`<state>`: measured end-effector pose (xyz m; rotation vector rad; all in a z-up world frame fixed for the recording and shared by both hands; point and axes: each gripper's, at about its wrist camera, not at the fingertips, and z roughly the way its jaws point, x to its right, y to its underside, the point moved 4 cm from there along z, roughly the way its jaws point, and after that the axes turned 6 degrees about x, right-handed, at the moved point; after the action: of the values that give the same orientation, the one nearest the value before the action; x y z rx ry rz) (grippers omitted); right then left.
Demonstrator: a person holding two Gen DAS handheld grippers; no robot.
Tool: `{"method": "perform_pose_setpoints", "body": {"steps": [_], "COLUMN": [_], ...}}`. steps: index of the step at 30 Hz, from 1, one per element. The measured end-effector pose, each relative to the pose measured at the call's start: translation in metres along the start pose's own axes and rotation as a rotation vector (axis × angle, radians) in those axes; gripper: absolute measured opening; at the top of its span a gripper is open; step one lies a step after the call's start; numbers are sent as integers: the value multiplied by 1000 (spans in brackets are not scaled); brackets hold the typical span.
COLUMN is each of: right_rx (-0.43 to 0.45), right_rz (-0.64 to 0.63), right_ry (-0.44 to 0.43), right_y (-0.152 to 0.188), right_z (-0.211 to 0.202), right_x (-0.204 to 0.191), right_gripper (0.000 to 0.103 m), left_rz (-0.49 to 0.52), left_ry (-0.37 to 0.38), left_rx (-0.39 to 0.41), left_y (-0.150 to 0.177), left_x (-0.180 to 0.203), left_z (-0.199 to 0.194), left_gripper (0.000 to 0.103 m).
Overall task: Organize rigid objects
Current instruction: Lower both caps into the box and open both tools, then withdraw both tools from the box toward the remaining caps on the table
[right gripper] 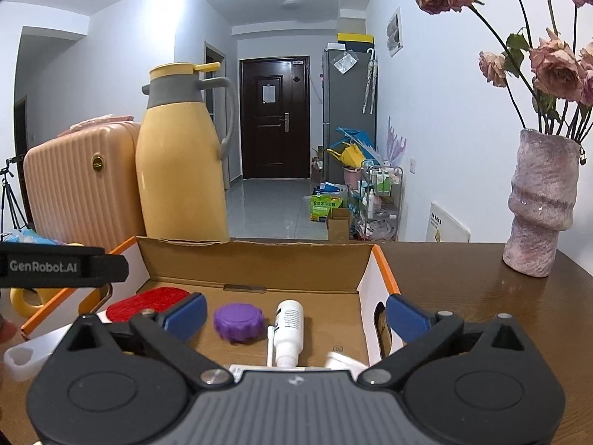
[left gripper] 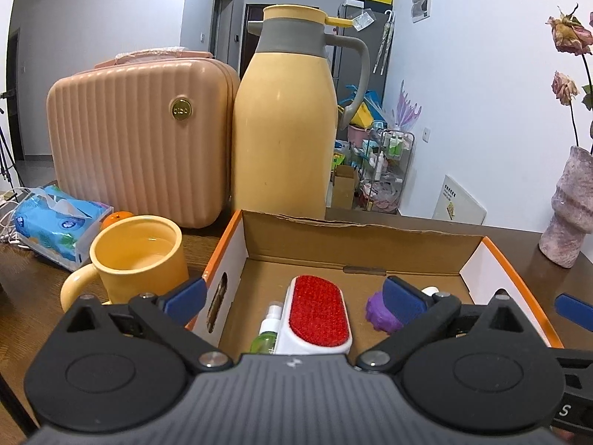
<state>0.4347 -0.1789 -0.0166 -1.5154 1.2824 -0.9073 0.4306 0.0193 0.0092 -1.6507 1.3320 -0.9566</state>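
Both tools, left (left gripper: 294,298) and right (right gripper: 296,313), hang with jaws wide apart and empty over the cardboard box (right gripper: 255,259) on the surface. Inside lie a red brush (left gripper: 318,313), purple lid (right gripper: 239,322) and white bottle (right gripper: 288,328); the green bottle (left gripper: 265,337) is half hidden by the left tool.

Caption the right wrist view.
Open right gripper above cardboard box holding purple cap and white bottle.
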Motion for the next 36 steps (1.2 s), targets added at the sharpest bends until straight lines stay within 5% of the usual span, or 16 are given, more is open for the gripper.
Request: {"method": "perform_pose_setpoints", "body": {"steps": [17,36], "right_rx": [91,78], "right_rz": [-49,-54], "right_ry": [-10,-16], "right_y": [10,54], "right_z": [-58,-129], "right_x": [2,0], "right_gripper": [103,103], "left_rz": [33,59], "left_ry": [16,14], "left_rx": [56,62], "left_y": [10,52], "left_x": [-8,-30], "left_z": [-39,-102], "left_gripper": [103,103]}}
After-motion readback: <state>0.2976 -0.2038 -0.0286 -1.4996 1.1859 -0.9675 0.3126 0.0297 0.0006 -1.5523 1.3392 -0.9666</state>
